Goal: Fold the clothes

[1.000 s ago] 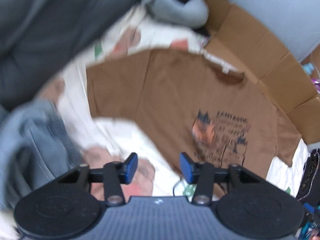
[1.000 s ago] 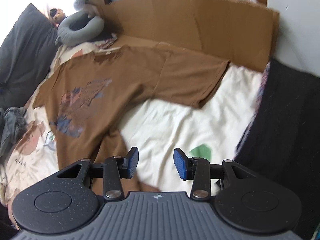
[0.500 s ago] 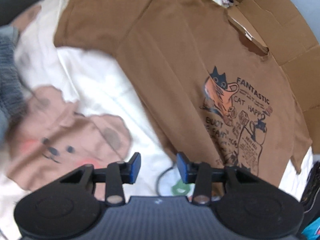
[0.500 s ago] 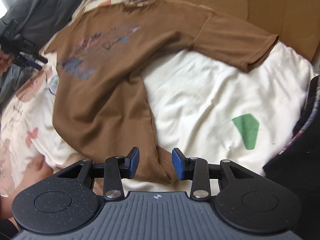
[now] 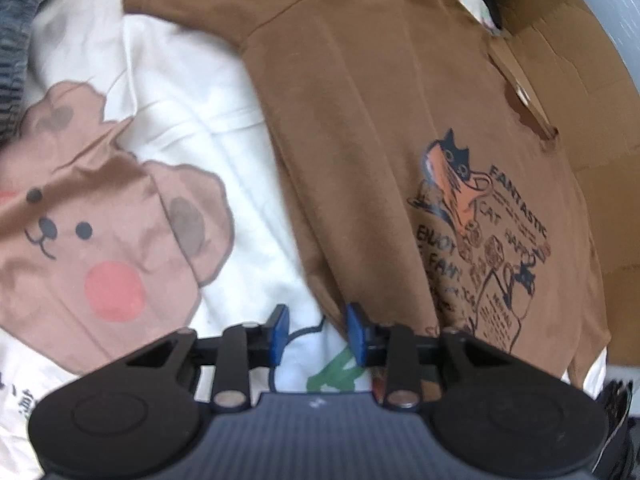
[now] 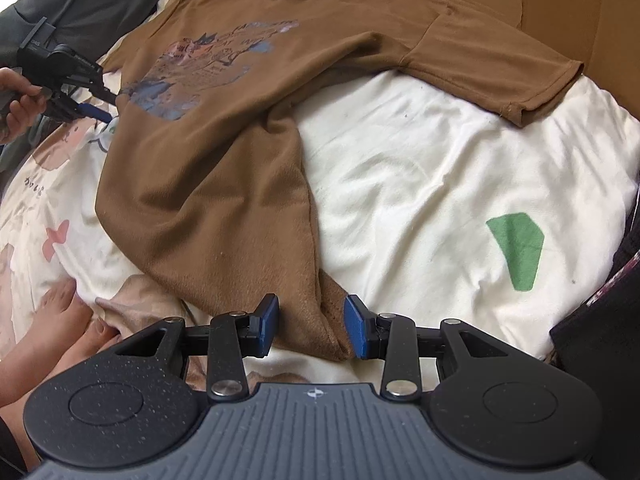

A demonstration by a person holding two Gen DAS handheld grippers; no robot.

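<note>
Item: right hand-held gripper [image 6: 311,330]. Jaws spread, pointing steeply down; the near bottom corner of the brown T-shirt [image 6: 224,184] lies bunched in the gap, pads not visibly pressing it.

Item: left hand-held gripper [image 5: 317,334]. Jaws closing. The T-shirt's side edge runs just at the inner face of one blue pad; whether cloth is actually caught between the pads cannot be told. In the right wrist view this gripper [image 6: 90,110] sits at the far side edge of the shirt, held by a hand [image 6: 16,100].

Item: brown T-shirt with cat print [image 5: 476,220]. Lies print-up and mostly flat on the bed, its hem end rumpled. Long axis runs away from both grippers, hem nearest, collar farthest. The hem end lies directly under the right gripper, so that hand is nearer the bottom corner; the left works the opposite side.

Item: bedsheet [image 6: 440,184], cream, with a bear motif [image 5: 92,224] and a green patch [image 6: 518,250].

Item: bare foot [image 6: 60,320], resting on the sheet near the right gripper.

Item: cardboard [image 6: 560,4], behind the collar and far sleeve.
</note>
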